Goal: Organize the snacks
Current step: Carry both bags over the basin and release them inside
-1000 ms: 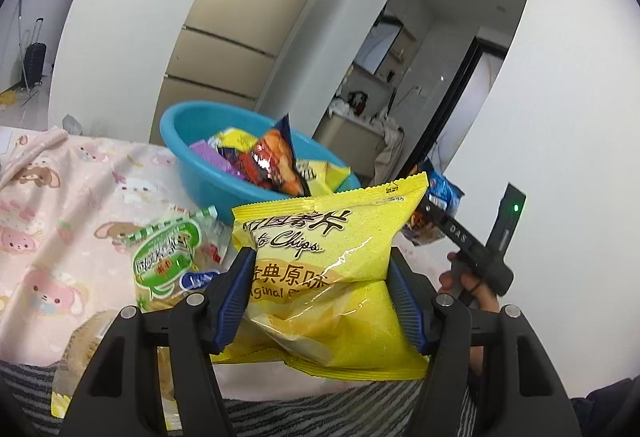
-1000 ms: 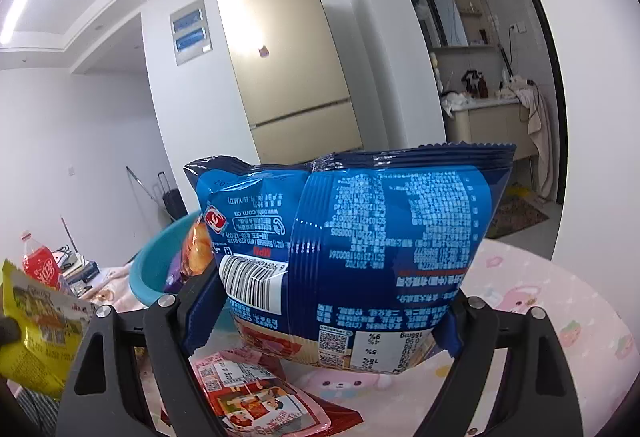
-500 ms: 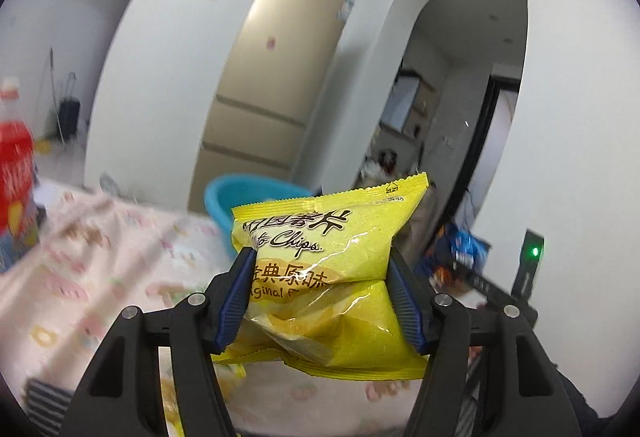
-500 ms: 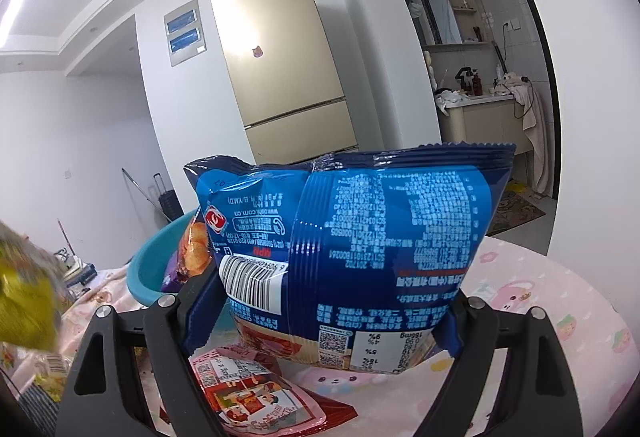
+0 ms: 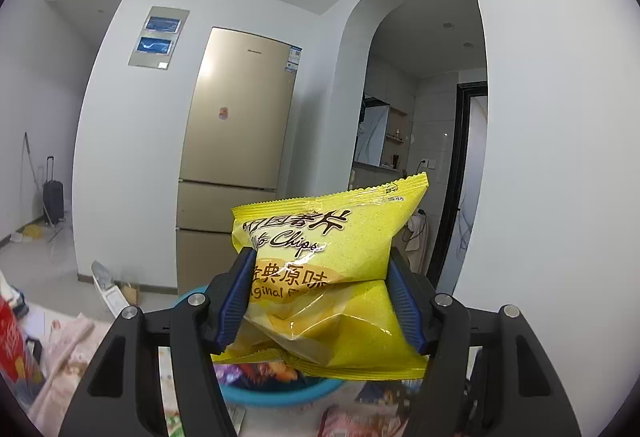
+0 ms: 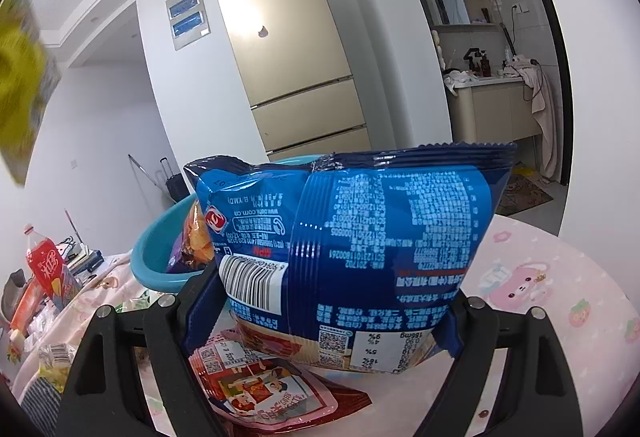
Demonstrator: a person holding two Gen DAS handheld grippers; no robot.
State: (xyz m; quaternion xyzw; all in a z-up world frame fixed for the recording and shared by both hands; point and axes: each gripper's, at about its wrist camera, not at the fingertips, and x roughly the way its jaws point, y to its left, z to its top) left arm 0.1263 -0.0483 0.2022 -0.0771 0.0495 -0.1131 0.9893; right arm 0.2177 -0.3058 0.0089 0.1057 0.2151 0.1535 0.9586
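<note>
Left gripper (image 5: 322, 297) clamped on yellow chip bag (image 5: 328, 277), frame centre, above blue basin (image 5: 280, 395) rim, right gripper (image 6: 320, 313) clamped on blue snack bag (image 6: 360, 249), lower centre, clear of red packet (image 6: 272, 393) on tablecloth (image 6: 560, 297).

The left gripper (image 5: 322, 301) points level, its blue pads pressed into both sides of a yellow chip bag (image 5: 332, 277) held up in the air. The right gripper (image 6: 320, 313) tilts slightly downward, its pads clamped on a wide blue snack bag (image 6: 360, 237).
</note>
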